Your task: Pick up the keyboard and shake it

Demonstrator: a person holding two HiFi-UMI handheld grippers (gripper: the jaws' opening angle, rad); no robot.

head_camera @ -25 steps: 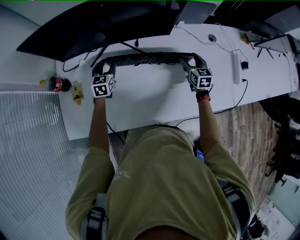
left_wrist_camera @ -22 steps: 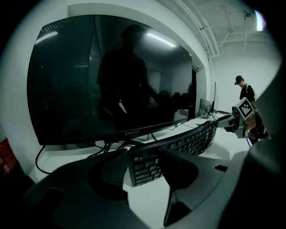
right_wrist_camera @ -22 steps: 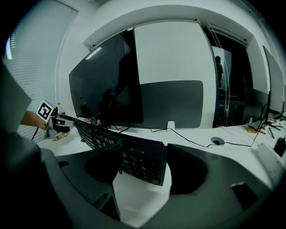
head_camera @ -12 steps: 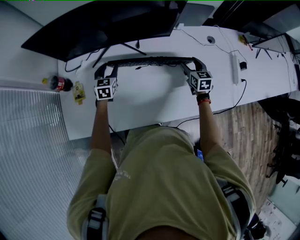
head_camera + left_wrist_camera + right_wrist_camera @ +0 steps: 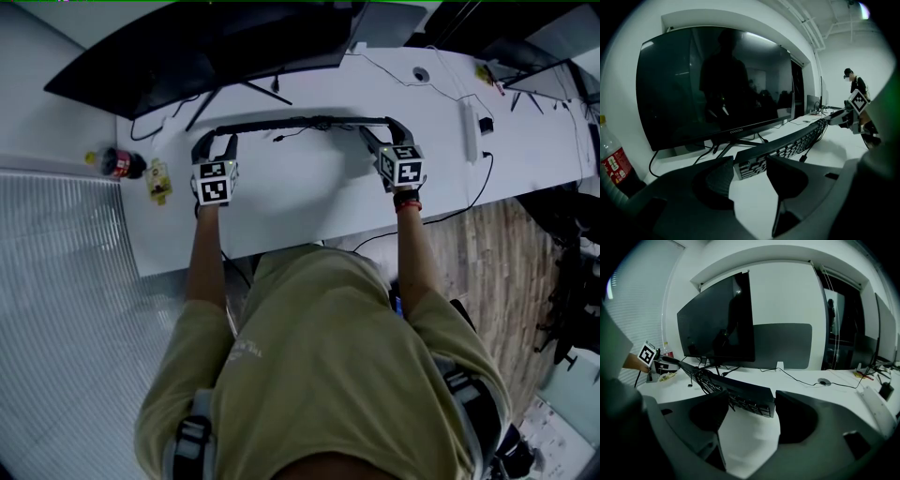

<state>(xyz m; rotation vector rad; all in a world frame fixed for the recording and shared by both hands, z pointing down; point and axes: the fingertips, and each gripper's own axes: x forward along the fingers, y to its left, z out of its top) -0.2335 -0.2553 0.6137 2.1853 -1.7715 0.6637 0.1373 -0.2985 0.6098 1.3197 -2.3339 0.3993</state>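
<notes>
Clamped partway shut on opposite ends of keyboard (image 5: 300, 122): left gripper (image 5: 214, 142), right gripper (image 5: 380, 131). Long axis crosswise between both, clear of desk (image 5: 281, 206).

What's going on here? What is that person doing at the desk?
A person is holding a keyboard up off the white desk, in front of a big dark monitor. The left gripper has its jaws clamped on one end and the right gripper on the other. The keyboard is tipped, so only its thin edge shows from above, and its cable hangs loose underneath.
</notes>
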